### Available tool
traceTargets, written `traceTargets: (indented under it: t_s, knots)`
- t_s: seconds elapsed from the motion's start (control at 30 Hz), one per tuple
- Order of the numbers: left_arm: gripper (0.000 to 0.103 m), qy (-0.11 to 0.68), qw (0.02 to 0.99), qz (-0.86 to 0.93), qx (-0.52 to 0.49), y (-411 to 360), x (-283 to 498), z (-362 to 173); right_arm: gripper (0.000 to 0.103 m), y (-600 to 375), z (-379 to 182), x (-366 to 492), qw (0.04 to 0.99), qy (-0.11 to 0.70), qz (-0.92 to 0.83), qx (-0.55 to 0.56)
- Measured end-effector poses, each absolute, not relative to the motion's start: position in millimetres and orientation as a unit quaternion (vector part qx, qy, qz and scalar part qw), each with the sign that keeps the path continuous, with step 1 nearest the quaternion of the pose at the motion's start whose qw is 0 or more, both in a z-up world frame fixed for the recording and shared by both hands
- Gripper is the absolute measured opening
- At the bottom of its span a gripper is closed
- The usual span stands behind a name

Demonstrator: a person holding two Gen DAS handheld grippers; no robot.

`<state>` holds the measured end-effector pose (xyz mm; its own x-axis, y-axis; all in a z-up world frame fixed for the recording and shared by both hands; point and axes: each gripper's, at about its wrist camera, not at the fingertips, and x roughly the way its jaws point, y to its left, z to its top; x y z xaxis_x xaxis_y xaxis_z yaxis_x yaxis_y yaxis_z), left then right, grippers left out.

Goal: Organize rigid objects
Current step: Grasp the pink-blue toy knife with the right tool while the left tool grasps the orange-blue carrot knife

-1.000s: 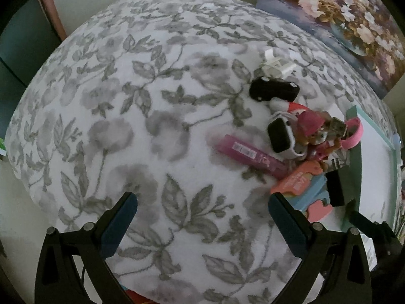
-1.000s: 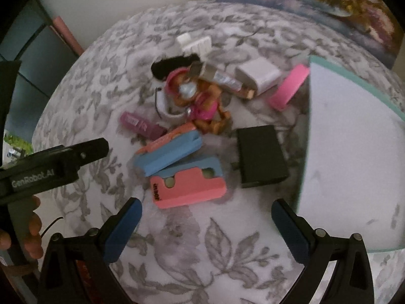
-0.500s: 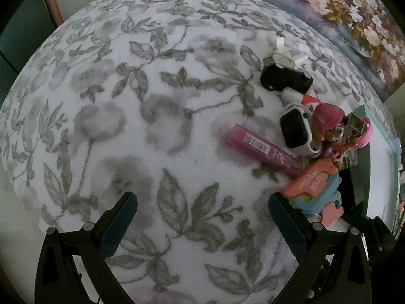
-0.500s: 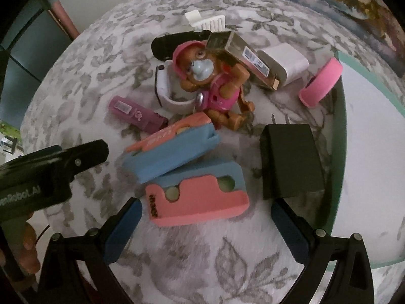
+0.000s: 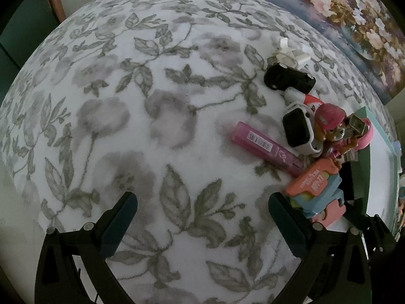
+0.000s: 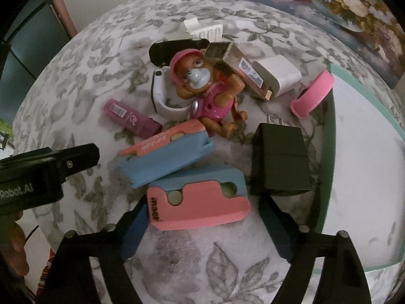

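The right gripper (image 6: 202, 217) has just been narrowing its jaws around the pink-and-blue block (image 6: 200, 202), its pads not yet pressing it. That block lies just left of the black adapter (image 6: 281, 162). The left gripper (image 5: 202, 217) hangs wide-jawed over the bare floral cloth (image 5: 126, 101), left of the block.

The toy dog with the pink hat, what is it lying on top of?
The toy dog lies partly on a white smartwatch, leaning back against a brown box. Whatever else lies under its body is covered.

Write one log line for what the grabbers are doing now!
right gripper: closing around pink-and-blue block, not yet gripping | left gripper: open, empty
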<state>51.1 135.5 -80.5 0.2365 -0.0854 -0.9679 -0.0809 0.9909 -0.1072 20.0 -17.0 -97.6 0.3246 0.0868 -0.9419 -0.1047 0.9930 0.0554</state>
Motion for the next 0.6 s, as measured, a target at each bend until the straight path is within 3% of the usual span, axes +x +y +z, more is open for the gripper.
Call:
traceTargets:
  t_s: [0.07, 0.6]
  knots:
    - [0.103, 0.619, 0.782, 0.0, -0.07, 136, 49, -77, 0.074, -16, -96, 18, 0.815, 0.576, 0.064, -0.005]
    - [0.103, 0.627, 0.772, -0.004, -0.104, 100, 47, -35, 0.074, -85, -33, -13, 0.827, 0.553, 0.077, 0.072]
